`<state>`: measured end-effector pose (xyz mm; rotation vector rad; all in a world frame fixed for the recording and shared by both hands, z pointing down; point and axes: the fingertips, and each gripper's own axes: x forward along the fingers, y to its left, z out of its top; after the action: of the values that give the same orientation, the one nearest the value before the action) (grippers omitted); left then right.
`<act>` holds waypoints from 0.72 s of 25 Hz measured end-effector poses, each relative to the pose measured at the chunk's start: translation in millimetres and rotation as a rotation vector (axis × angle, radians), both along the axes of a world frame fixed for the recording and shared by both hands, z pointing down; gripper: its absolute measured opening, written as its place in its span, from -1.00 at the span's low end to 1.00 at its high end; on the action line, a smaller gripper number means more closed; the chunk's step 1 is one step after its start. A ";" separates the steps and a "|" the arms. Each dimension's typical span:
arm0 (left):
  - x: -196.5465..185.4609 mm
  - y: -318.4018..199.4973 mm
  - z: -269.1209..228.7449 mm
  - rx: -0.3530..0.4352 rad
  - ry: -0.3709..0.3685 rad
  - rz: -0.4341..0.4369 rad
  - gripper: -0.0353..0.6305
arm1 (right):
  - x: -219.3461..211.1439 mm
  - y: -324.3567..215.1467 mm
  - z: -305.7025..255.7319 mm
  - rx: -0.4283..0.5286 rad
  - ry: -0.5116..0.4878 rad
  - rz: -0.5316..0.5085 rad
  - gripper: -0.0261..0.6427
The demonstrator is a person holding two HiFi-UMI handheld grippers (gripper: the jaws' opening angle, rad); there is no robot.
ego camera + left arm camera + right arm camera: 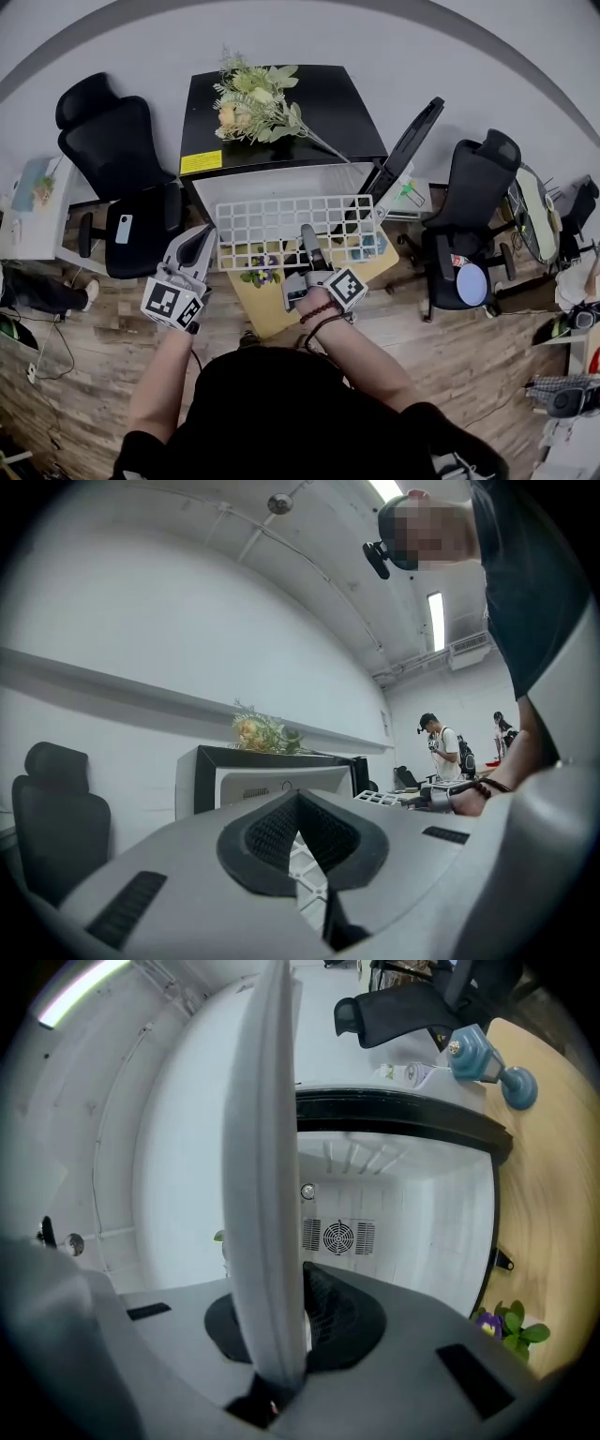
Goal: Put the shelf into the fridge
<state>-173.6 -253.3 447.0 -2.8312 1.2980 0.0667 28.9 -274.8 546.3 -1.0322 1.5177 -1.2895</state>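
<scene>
Fingers (342, 1314) of the right gripper (307, 236) are clamped on the near edge of the shelf (281, 225), at the open fridge (272, 103) mouth. Left gripper (201, 242) sits pinched closed, empty, beside it. With a one-sided hold, it could twist and snag the frame.

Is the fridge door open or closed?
Open. The door stands swung out to the right, and the right gripper view looks past the shelf into the fridge's white inside, to its back fan.
</scene>
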 end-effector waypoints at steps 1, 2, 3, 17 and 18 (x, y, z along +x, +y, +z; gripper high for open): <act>0.5 -0.1 -0.4 0.001 0.001 0.000 -0.84 | 1.1 -1.5 2.4 -0.010 -0.008 0.003 -0.78; 0.8 -0.3 -0.5 0.002 0.001 0.000 -0.84 | 1.7 -3.1 4.4 -0.018 -0.018 0.006 -0.78; 0.6 -0.6 -0.5 0.002 0.001 -0.001 -0.84 | 1.3 -5.0 6.0 -0.024 -0.028 0.006 -0.78; -3.5 -7.3 1.2 0.001 0.002 -0.012 -0.84 | -9.9 -23.9 16.4 -0.066 -0.059 -0.023 -0.78; -3.4 -7.7 0.8 0.002 0.003 -0.012 -0.84 | -10.4 -24.8 16.6 -0.067 -0.057 -0.025 -0.78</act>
<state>-177.0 -261.0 447.8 -2.8224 1.3153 0.0720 18.5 -299.6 563.0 -1.0133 1.4570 -1.3845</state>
